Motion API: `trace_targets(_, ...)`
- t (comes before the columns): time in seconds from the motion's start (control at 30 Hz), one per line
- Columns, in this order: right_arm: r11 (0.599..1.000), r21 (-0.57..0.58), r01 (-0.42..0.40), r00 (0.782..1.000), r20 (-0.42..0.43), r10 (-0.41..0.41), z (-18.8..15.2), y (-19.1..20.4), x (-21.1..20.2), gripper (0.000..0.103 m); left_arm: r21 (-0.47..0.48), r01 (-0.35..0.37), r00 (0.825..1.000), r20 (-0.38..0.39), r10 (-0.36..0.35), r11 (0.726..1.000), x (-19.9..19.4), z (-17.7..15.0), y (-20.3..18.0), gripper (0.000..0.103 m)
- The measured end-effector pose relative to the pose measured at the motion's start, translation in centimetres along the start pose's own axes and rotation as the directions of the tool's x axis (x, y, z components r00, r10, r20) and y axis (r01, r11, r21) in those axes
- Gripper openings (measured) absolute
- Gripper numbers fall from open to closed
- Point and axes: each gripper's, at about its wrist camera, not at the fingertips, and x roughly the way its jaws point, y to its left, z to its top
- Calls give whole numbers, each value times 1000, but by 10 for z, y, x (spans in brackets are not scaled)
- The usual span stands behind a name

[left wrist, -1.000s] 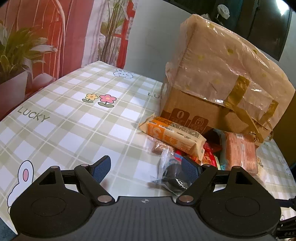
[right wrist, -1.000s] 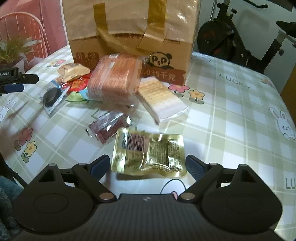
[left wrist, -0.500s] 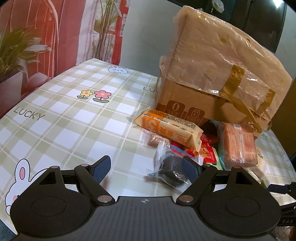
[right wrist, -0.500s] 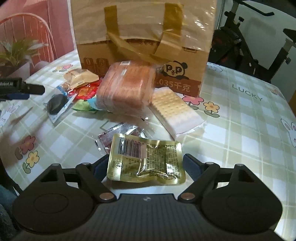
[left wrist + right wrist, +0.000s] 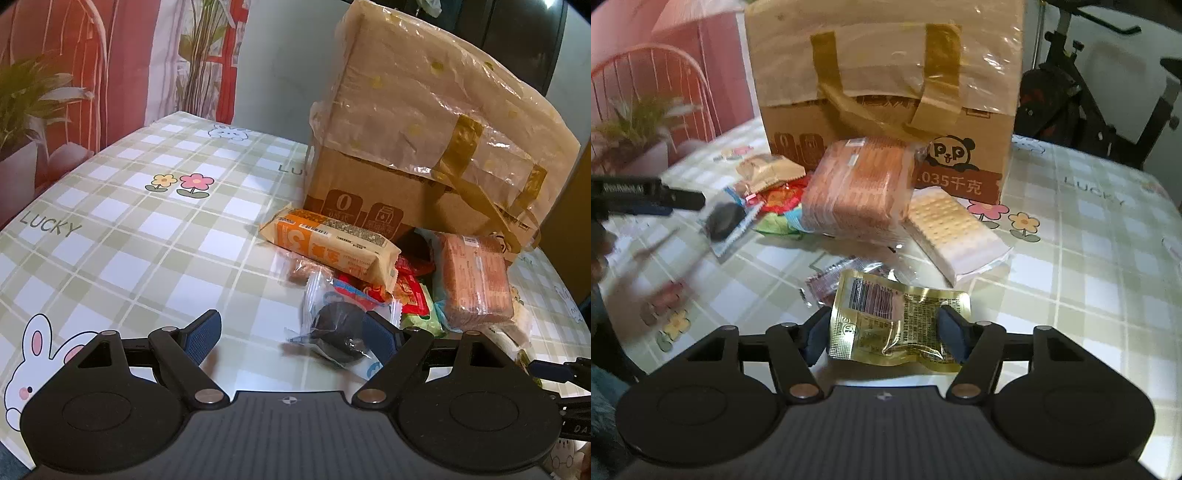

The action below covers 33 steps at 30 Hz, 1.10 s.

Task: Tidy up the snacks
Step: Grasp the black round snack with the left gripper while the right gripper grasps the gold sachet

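A pile of snacks lies in front of a taped cardboard box [image 5: 424, 147] [image 5: 886, 85]. My right gripper [image 5: 888, 338] is shut on a gold foil snack packet [image 5: 897, 325] and holds it just above the table. My left gripper [image 5: 291, 338] is open and empty; its right finger is beside a clear packet with a dark round cake [image 5: 338, 332] [image 5: 724, 221]. The pile holds an orange cracker pack [image 5: 328, 247], a brown wafer pack [image 5: 476, 273] [image 5: 857, 192] and a pale cracker pack [image 5: 953, 232].
The table wears a green checked cloth [image 5: 129, 221] with flowers and rabbits. A small red-brown wrapper [image 5: 831, 282] lies behind the gold packet. Potted plants [image 5: 26, 103] stand off the left edge. An exercise bike [image 5: 1089, 92] stands behind the table.
My right gripper has closed on the gold packet and lifted it. My left gripper has drifted slightly, with the dark cake packet now nearer its right finger.
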Motion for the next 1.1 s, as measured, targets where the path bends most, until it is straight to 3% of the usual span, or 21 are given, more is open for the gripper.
trace_targets(0.13,1000,12,-9,1000,10,9,1,0,-2,52,7,7,1000,-5,-7,1000,1,-1,-1,85)
trace_targets(0.23,1000,27,-15,1000,20,15,1,-1,-3,51,12,12,1000,-14,-12,1000,2,-2,-2,85)
trace_targets(0.63,1000,27,-12,997,74,10,6,-2,-13,22,87,42,998,-60,-37,995,19,1,-15,85)
trace_targets(0.9,1000,27,-13,997,74,11,5,-2,-14,21,174,42,997,-65,-31,984,35,3,-31,84)
trace_targets(0.97,1000,28,-10,997,76,8,4,-3,-15,21,166,65,997,-50,-57,984,32,1,-28,71)
trace_targets(1.1,999,40,-5,997,79,2,4,-5,-17,21,158,68,998,-22,-65,985,22,-3,-23,61)
